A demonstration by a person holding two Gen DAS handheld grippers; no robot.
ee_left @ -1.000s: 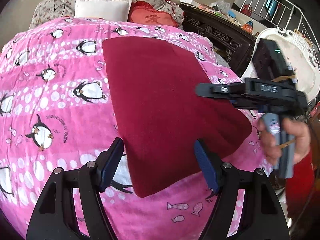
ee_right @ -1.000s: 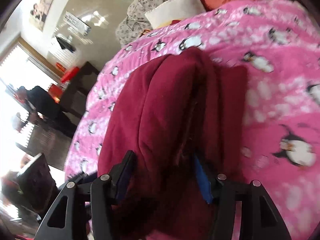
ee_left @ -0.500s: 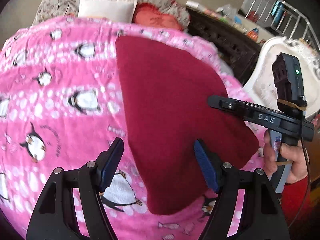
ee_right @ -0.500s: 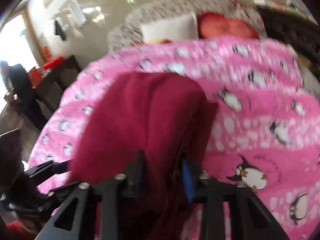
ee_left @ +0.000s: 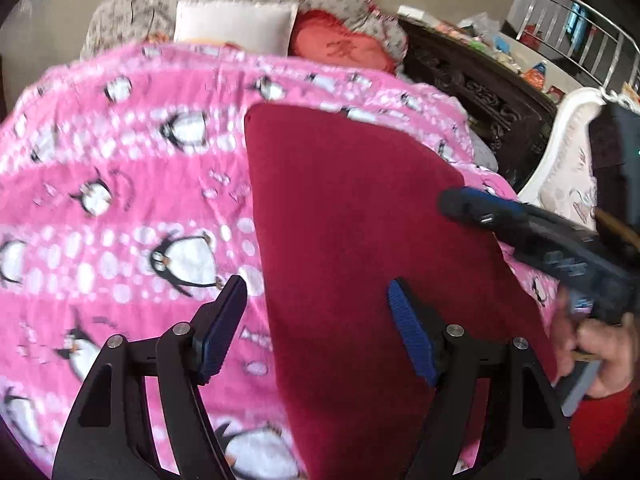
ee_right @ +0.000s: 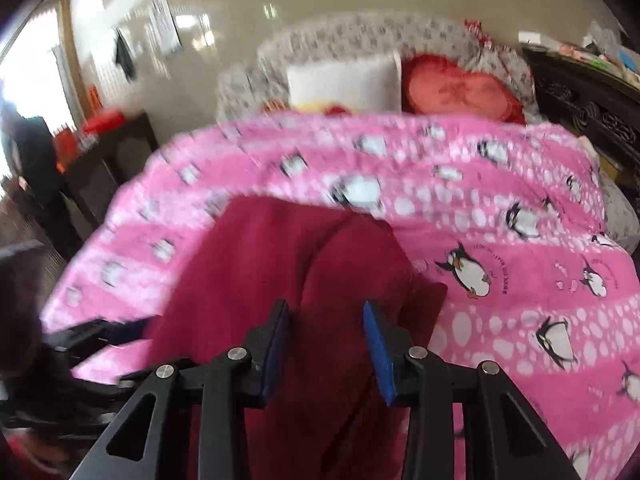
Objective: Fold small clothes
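**Red garment lies flat on the bed, both claws free of it**

The dark red garment [ee_left: 360, 240] lies on the pink penguin blanket [ee_left: 120, 200], which I take as the landmark: the cloth sits on the blanket's right half in the left wrist view, its far edge toward the white pillow [ee_left: 236, 26] and red cushion [ee_left: 340, 46] beyond the blanket's head end.

Judging by how it lies, one fold seems done and the cloth has been laid down; the step in hand looks like the pause between folds. The left claw [ee_left: 316, 324] hovers over the garment's near-left edge with its fingers wide apart and nothing between them. The right claw [ee_right: 326, 348] is above the garment's near end, fingers moderately apart; cloth shows in the gap, but the pads do not appear to pinch it.

The next move likely calls for picking a fresh edge or corner, closing on all layers together, and carrying it across without dragging the lower layer over the fleecy blanket.

The garment looks like soft, thick, plush fabric, plain in colour. In the left wrist view it is a smooth, roughly four-sided panel with a straight left edge; in the right wrist view a rounded upper layer overlaps a lower one, with a seam-like ridge between them. Both views are motion-blurred.
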